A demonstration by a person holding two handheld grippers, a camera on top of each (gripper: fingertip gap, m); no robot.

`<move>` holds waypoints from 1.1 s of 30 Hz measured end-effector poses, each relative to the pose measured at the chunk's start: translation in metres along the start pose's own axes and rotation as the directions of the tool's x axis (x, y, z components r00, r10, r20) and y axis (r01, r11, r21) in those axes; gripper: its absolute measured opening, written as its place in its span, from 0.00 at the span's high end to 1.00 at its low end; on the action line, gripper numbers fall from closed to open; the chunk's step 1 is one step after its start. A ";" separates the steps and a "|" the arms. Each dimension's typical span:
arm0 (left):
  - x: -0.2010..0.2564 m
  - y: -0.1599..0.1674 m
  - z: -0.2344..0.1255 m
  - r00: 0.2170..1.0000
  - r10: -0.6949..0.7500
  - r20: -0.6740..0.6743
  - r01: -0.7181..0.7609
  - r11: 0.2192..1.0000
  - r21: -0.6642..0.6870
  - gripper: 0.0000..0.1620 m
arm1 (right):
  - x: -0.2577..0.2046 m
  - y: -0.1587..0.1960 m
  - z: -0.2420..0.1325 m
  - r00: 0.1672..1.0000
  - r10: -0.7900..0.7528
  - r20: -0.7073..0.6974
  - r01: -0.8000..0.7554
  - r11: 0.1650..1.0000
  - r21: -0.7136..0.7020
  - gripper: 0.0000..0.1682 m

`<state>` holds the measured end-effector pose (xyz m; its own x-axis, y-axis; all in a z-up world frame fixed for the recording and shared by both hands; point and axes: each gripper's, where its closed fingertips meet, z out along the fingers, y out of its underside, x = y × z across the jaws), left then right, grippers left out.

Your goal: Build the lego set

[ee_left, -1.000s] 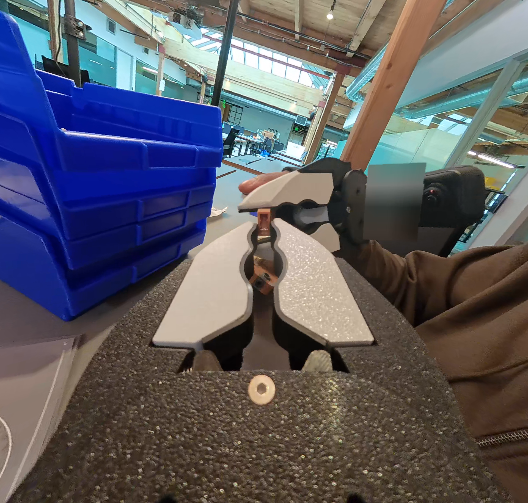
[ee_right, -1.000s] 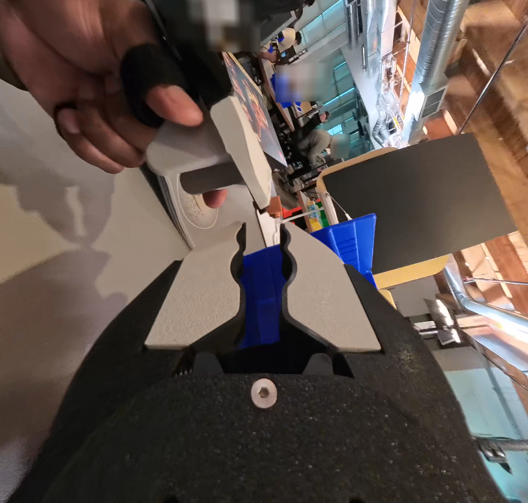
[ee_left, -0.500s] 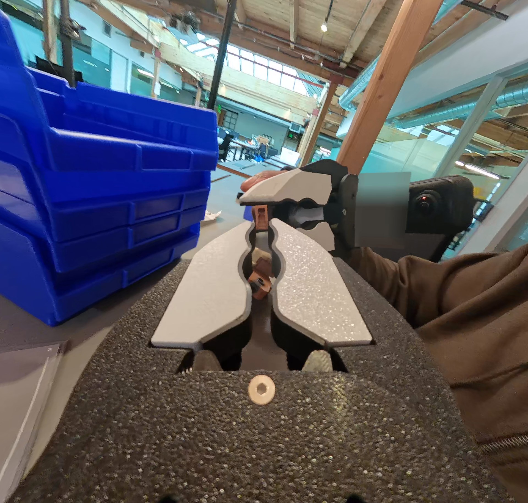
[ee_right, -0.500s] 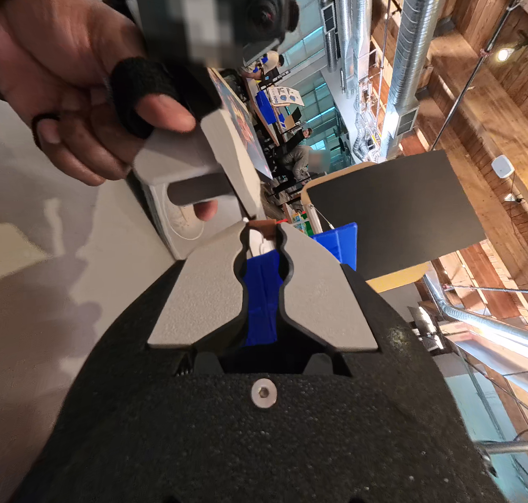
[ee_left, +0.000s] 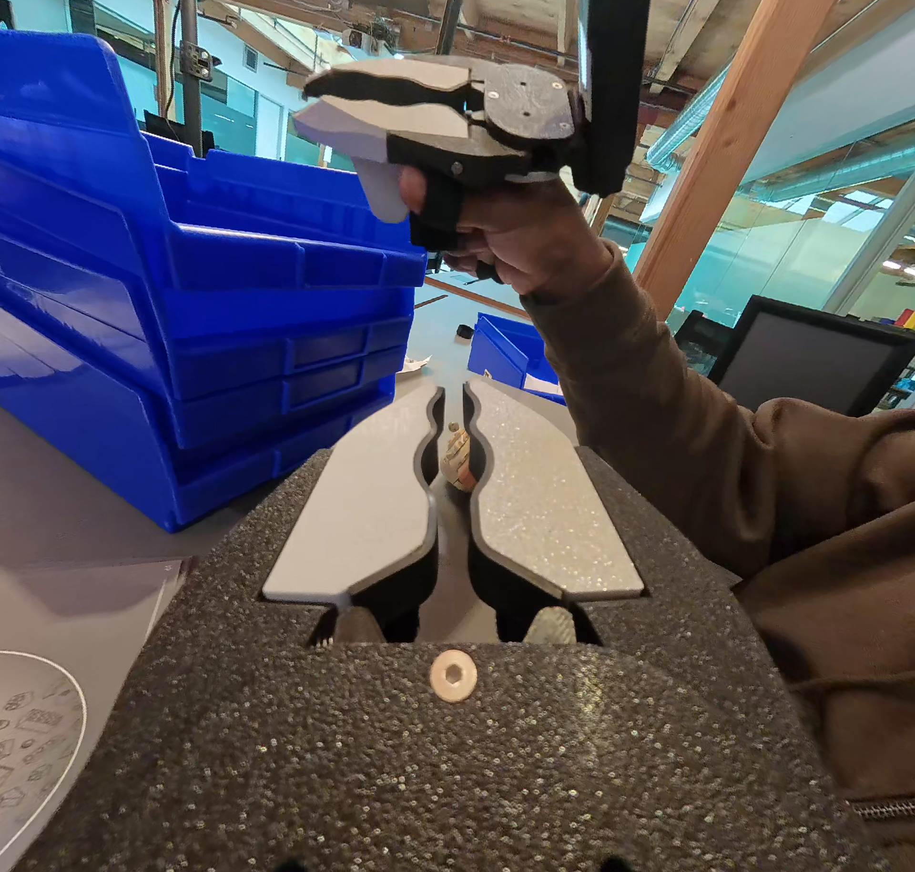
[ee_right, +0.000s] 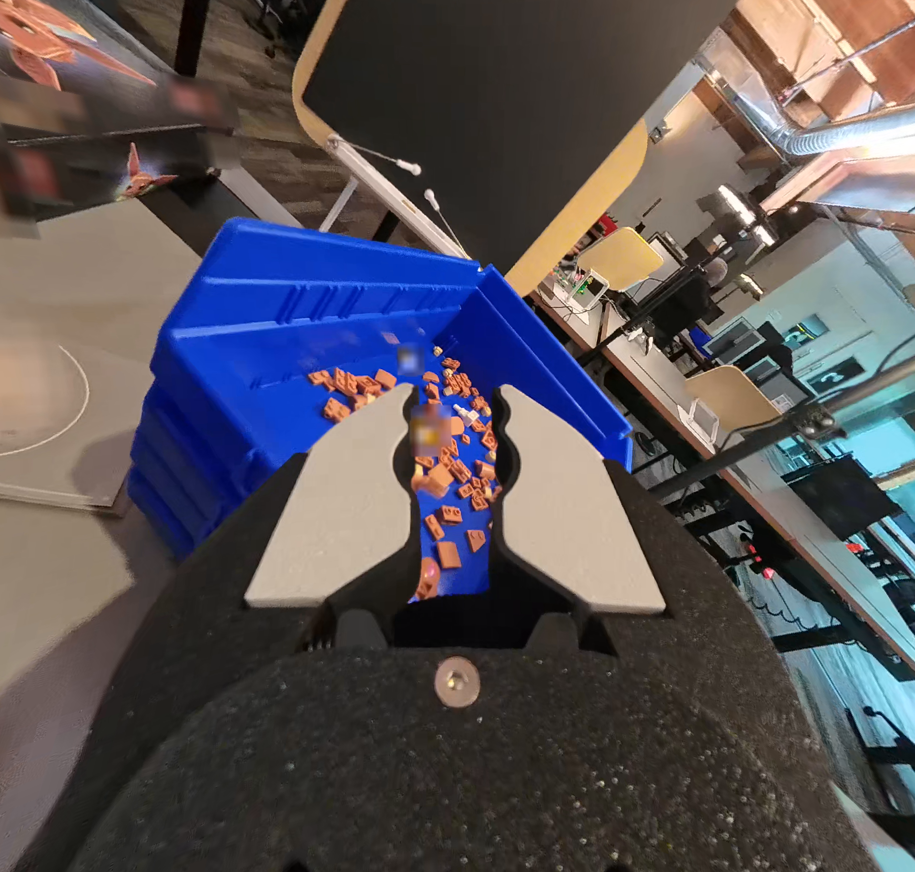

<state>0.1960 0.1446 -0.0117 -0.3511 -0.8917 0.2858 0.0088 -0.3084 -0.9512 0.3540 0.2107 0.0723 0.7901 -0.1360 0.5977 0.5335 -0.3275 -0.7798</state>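
— What changed in the last second?

— My right gripper (ee_right: 453, 393) has swung away from the left one, where it was pressing a piece on, and now hangs over the top blue bin (ee_right: 317, 298) of the stack, fingers spread and empty. In the left wrist view it sits high at twelve o'clock.

— And your left gripper (ee_left: 453, 393)?

— Closed on the small tan-and-brown lego assembly (ee_left: 458, 457), held just above the grey table (ee_left: 74, 506), with the bin stack at ten o'clock.

— Meaning?

— I judge that piece is seated and I'm after the next. The loose orange-brown bricks (ee_right: 445, 472) lie scattered on the bin floor, straight ahead at twelve o'clock between my right fingers.
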 end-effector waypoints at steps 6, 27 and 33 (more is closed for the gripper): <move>0.009 0.014 0.008 0.996 0.092 -0.006 -0.092 0.993 -0.072 0.95 | -0.016 0.046 -0.052 0.998 0.000 0.064 -0.001 1.000 0.012 0.84; 0.017 0.082 0.033 0.931 0.365 -0.009 -0.345 0.873 -0.344 0.92 | -0.080 0.184 -0.165 0.946 0.195 0.258 -0.176 0.980 -0.099 0.83; 0.006 0.109 0.036 0.893 0.451 0.007 -0.391 0.782 -0.485 0.91 | -0.112 0.147 -0.169 0.979 -0.120 0.166 0.120 0.993 0.013 0.79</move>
<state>0.2282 0.0940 -0.1090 -0.3025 -0.9373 -0.1729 -0.3096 0.2682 -0.9122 0.2925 0.0197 -0.0775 0.7591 0.0611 0.6481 0.6284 -0.3290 -0.7049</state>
